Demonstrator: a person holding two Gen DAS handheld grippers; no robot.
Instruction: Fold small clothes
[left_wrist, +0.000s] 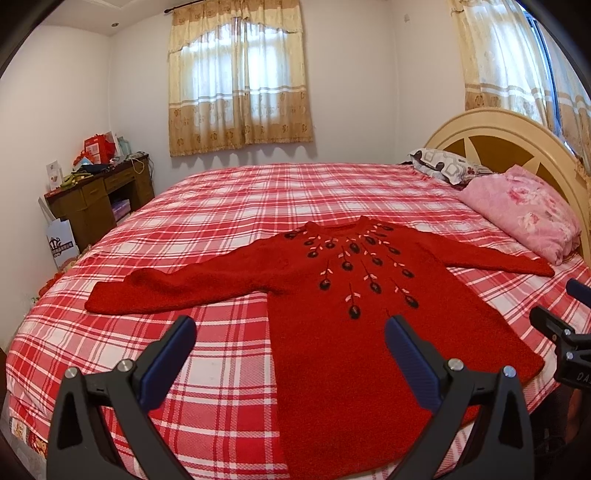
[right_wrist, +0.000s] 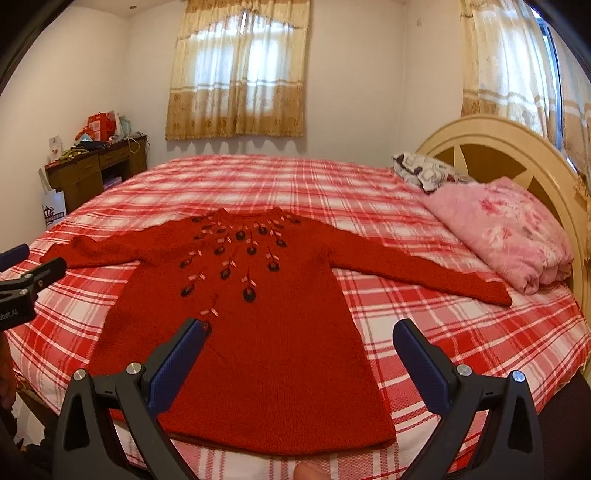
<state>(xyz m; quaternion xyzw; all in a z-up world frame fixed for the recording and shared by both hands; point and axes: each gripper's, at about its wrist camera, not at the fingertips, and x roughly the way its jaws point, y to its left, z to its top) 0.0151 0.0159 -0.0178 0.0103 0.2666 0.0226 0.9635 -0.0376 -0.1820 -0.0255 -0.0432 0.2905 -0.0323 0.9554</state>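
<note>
A red knitted sweater (left_wrist: 354, 332) with dark embroidered flowers on the chest lies flat, front up, on the plaid bed, both sleeves spread out; it also shows in the right wrist view (right_wrist: 273, 332). My left gripper (left_wrist: 291, 328) is open and empty, held above the sweater's lower left edge. My right gripper (right_wrist: 299, 332) is open and empty, above the sweater's lower right part. Each gripper shows at the edge of the other's view: the right gripper (left_wrist: 561, 325) at far right, the left gripper (right_wrist: 26, 273) at far left.
The bed (left_wrist: 221, 206) has a red and white plaid cover. A pink pillow (left_wrist: 524, 210) and a patterned pillow (left_wrist: 443, 162) lie by the cream headboard (left_wrist: 517, 129). A cluttered brown desk (left_wrist: 99, 195) stands at the far left wall. Curtained windows are behind.
</note>
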